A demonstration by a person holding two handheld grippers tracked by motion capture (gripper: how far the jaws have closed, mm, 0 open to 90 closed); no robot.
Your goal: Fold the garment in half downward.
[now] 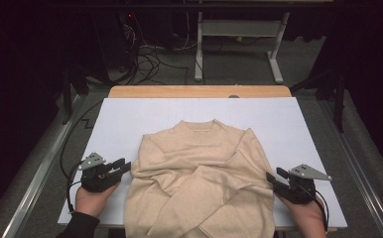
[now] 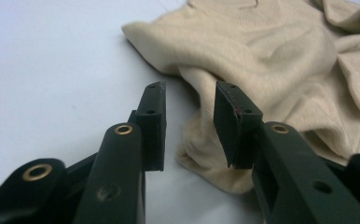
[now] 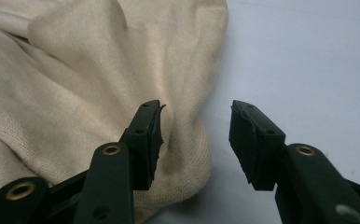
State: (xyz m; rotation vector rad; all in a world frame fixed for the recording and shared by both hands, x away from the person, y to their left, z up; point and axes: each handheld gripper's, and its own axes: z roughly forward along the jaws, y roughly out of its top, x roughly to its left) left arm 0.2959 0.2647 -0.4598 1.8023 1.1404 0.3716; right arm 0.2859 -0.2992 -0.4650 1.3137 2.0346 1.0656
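A cream knitted sweater point(image 1: 199, 178) lies flat between the two grippers on a white sheet-covered table point(image 1: 125, 116), its sleeves folded across the chest and its collar pointing away from the person.

The left gripper point(image 1: 125, 165) sits just off the sweater's edge, held in the person's left hand point(image 1: 94, 198). In the left gripper view its jaws stand partly apart with nothing clamped: a folded edge of the sweater point(image 2: 262, 70) lies just ahead of them and reaches into the gap, but the pads do not press on it (one jaw is over bare table, the other over fabric).

The right gripper point(image 1: 273, 178) is at the opposite edge of the sweater, held in the right hand point(image 1: 306, 213). In the right gripper view its jaws are likewise partly open and empty; a rounded fold of the sweater point(image 3: 75, 84) lies beside and under one jaw, while the other jaw hangs over the bare table point(image 3: 308, 60).

A cable point(image 1: 69, 183) trails from the left gripper.
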